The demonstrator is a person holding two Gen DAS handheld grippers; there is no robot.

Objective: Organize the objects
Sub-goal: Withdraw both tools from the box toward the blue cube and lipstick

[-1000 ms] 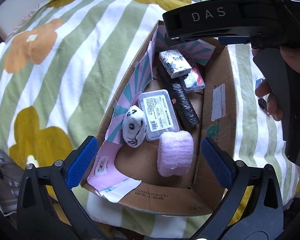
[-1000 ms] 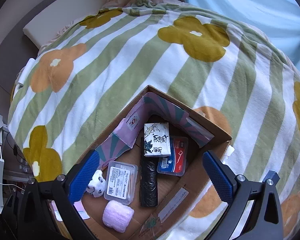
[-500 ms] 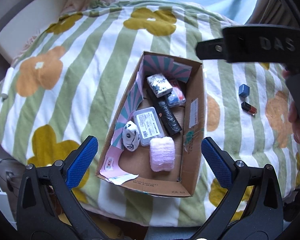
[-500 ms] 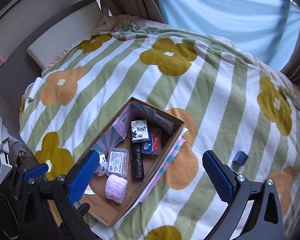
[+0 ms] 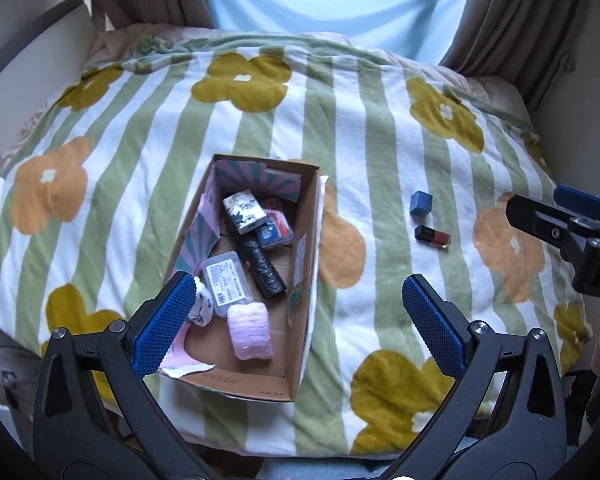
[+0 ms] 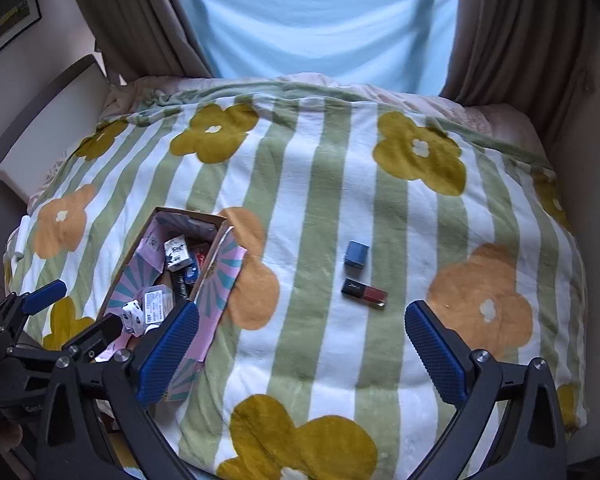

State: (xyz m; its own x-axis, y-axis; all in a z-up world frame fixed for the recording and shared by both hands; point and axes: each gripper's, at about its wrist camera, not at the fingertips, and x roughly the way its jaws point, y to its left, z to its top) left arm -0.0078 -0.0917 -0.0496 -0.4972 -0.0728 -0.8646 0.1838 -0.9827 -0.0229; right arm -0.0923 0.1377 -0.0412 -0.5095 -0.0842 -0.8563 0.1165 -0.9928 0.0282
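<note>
An open cardboard box [image 5: 304,264] [image 6: 214,254] lies on the bed, holding a pink fluffy roll [image 5: 251,332], a clear plastic case [image 5: 224,282], a black roll [image 5: 260,264], a white printed pack [image 5: 244,211] and a black-and-white plush [image 5: 202,308]. A small blue cube [image 5: 420,203] [image 6: 357,254] and a black-and-red lipstick [image 5: 432,237] [image 6: 364,293] rest on the blanket to the box's right. My left gripper [image 5: 296,322] hovers open, high above the box's near end. My right gripper [image 6: 300,354] is open above the blanket, nearer than the lipstick.
The bed is covered by a green-and-white striped blanket [image 6: 319,208] with yellow and orange flowers. Brown curtains [image 6: 511,28] and a pale blue window drape [image 6: 311,20] stand behind it. A white cushioned headboard [image 6: 44,124] runs along the left.
Both grippers have pulled up and back from the box, so it now looks small. The right gripper has swung rightward toward the blue cube and lipstick. Both stay open and empty.
</note>
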